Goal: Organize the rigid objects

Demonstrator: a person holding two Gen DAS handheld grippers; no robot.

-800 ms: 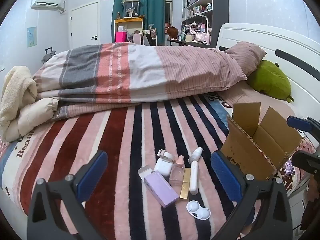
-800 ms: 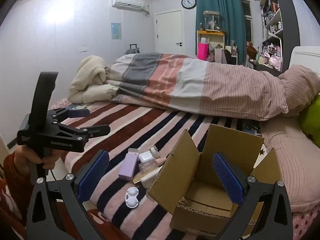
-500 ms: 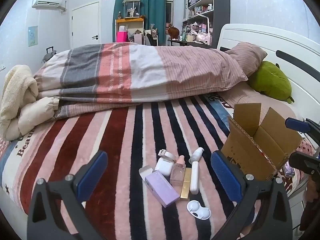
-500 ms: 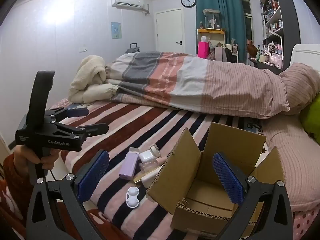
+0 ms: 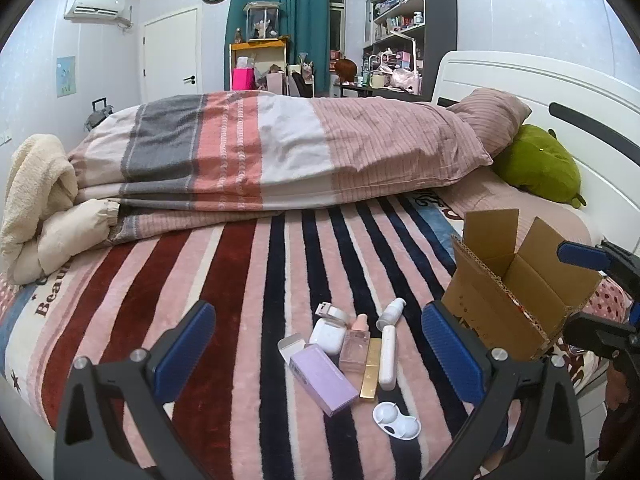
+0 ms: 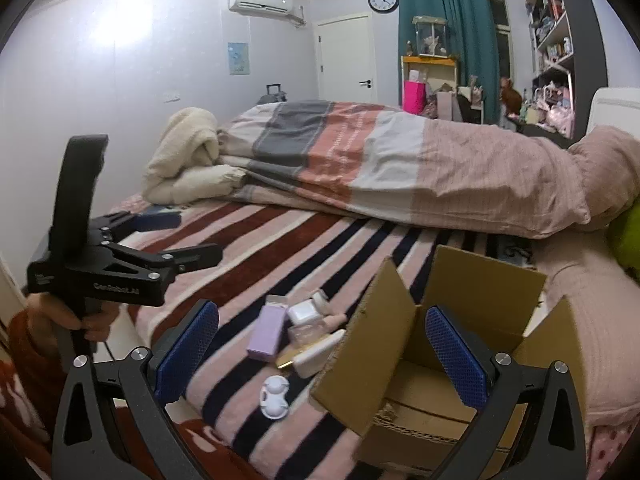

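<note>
Here, left wrist view: we see the left gripper [image 5: 318, 350] spread, empty, the toiletries cluster [image 5: 352, 350] between its fingers, cardboard box [image 5: 516, 292] right of them. Right wrist view: right gripper [image 6: 322, 346] spread, empty, over the box's [image 6: 476, 320] open flaps; cluster [image 6: 298, 330] just left.

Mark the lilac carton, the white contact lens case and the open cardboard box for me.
Lilac rectangular carton [image 5: 324, 382], left wrist view, on its top face.
White twin-cup contact lens case [image 5: 396, 426], left wrist view, between its cups.
Open brown cardboard box [image 6: 484, 300], right wrist view, on its far inner wall.
</note>
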